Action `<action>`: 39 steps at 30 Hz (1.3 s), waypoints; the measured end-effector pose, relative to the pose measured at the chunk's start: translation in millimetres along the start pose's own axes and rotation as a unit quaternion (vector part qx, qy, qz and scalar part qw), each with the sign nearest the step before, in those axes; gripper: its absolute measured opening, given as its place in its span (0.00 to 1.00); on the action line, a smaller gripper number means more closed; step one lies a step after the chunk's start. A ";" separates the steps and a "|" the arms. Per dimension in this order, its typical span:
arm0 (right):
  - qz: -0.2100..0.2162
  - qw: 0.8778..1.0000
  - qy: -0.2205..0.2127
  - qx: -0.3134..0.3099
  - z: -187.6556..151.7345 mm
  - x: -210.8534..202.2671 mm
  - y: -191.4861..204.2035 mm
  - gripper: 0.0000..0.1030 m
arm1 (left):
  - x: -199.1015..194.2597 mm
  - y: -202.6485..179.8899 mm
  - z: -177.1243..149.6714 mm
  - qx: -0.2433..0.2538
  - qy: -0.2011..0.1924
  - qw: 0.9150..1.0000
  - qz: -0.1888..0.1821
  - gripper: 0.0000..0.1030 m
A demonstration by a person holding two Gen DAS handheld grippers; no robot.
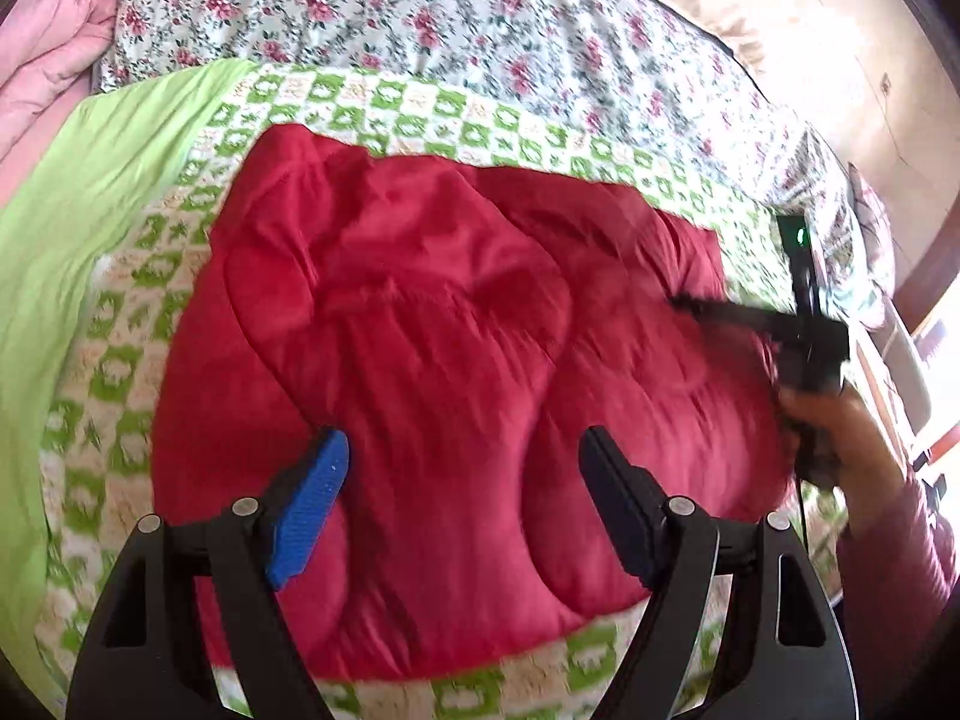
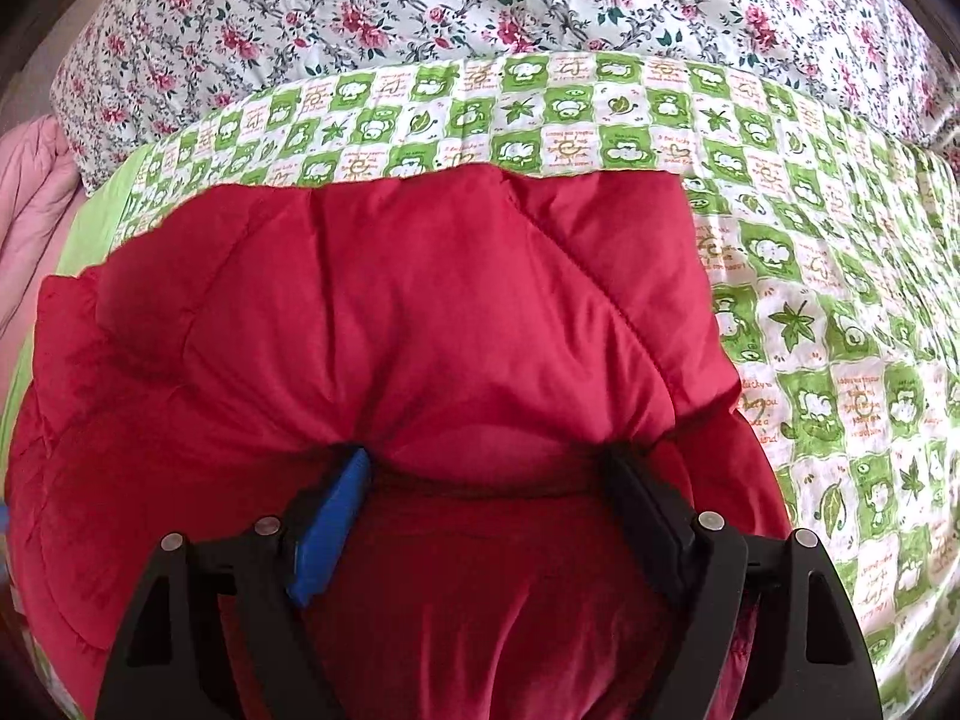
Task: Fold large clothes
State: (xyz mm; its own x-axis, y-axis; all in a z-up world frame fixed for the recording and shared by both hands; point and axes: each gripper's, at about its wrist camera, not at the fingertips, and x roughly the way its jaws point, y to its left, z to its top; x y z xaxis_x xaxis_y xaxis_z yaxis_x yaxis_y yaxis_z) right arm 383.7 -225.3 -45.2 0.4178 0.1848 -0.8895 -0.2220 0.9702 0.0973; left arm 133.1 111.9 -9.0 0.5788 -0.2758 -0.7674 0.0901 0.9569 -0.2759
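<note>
A red padded jacket (image 1: 432, 324) lies folded in a thick bundle on a green-and-white checked quilt (image 1: 420, 114). My left gripper (image 1: 465, 450) is open and empty, hovering over the jacket's near part. My right gripper (image 2: 486, 456) is open, with its fingertips pressed into a fold of the jacket (image 2: 420, 312); red cloth bulges between the jaws. In the left wrist view the right gripper (image 1: 690, 303) shows blurred at the jacket's right edge, held by a hand.
A floral sheet (image 1: 450, 12) covers the bed beyond the quilt. A lime green cloth (image 1: 78, 210) and a pink padded garment (image 1: 54, 54) lie at the left. The bed's edge and the floor are at the far right.
</note>
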 end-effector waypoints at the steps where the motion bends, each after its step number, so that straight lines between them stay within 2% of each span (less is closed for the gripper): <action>1: 0.004 1.000 -0.008 0.006 -1.6 -9.2 -0.6 0.78 | 0.4 -2.5 -3.9 0.006 0.002 1.000 0.004 0.78; 4: 0.021 0.999 -0.035 0.018 -12.7 -46.1 1.2 0.78 | 7.1 -7.3 -9.6 0.020 0.009 1.000 0.019 0.78; 6: 0.051 0.997 -0.057 0.011 -26.4 -79.9 8.4 0.79 | 5.9 -8.0 -10.2 0.019 0.006 1.000 0.024 0.78; 8: 0.082 0.994 -0.067 -0.022 -51.0 -112.3 23.8 0.80 | -1.5 -10.4 -12.7 0.016 -0.002 1.000 0.016 0.78; 11: 0.087 0.992 -0.070 -0.065 -88.8 -136.5 40.0 0.80 | -9.1 -15.5 -21.7 0.019 -0.013 1.000 0.005 0.78; 13: 0.084 0.992 -0.057 -0.071 -111.7 -135.1 41.6 0.80 | -2.0 -18.2 -29.5 0.027 -0.004 0.999 0.022 0.78; 14: 0.074 0.994 -0.049 -0.071 -120.1 -129.1 39.2 0.80 | 5.8 -18.6 -33.5 0.033 0.005 0.999 0.039 0.78; 16: 0.039 0.997 -0.023 -0.063 -134.1 -108.0 28.7 0.81 | 14.3 -18.6 -39.3 0.039 0.012 0.998 0.046 0.79; 17: 0.047 0.997 -0.021 -0.051 -136.9 -100.7 22.5 0.82 | 16.4 -17.9 -40.5 0.041 0.012 0.998 0.049 0.81; 18: 0.059 0.997 -0.026 -0.038 -140.1 -97.1 15.6 0.82 | 18.0 -17.2 -41.0 0.041 0.012 0.998 0.052 0.82; 23: 0.031 0.997 -0.040 -0.052 -145.2 -91.6 20.4 0.82 | 25.7 -14.3 -40.4 0.035 0.016 0.998 0.059 0.87; 33: 0.026 0.998 -0.047 -0.043 -158.2 -96.4 21.3 0.82 | 32.4 -18.2 -44.0 0.030 0.005 0.996 0.079 0.91; 36: 0.031 0.998 -0.046 -0.035 -152.9 -112.3 25.3 0.81 | 32.0 -18.7 -43.4 0.031 0.007 0.996 0.082 0.91; 39: 0.039 0.995 -0.077 -0.053 -143.6 -134.8 36.2 0.83 | 31.9 -18.6 -42.9 0.031 0.006 0.996 0.083 0.91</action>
State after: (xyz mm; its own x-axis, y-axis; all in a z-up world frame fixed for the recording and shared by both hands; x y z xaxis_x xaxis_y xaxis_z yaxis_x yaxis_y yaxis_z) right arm 192.8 -237.5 14.1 0.5242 0.2892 -0.8010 -0.3472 0.9314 0.1091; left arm 115.1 81.4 -53.2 0.5794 -0.1135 -0.8071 0.0435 0.9931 -0.1085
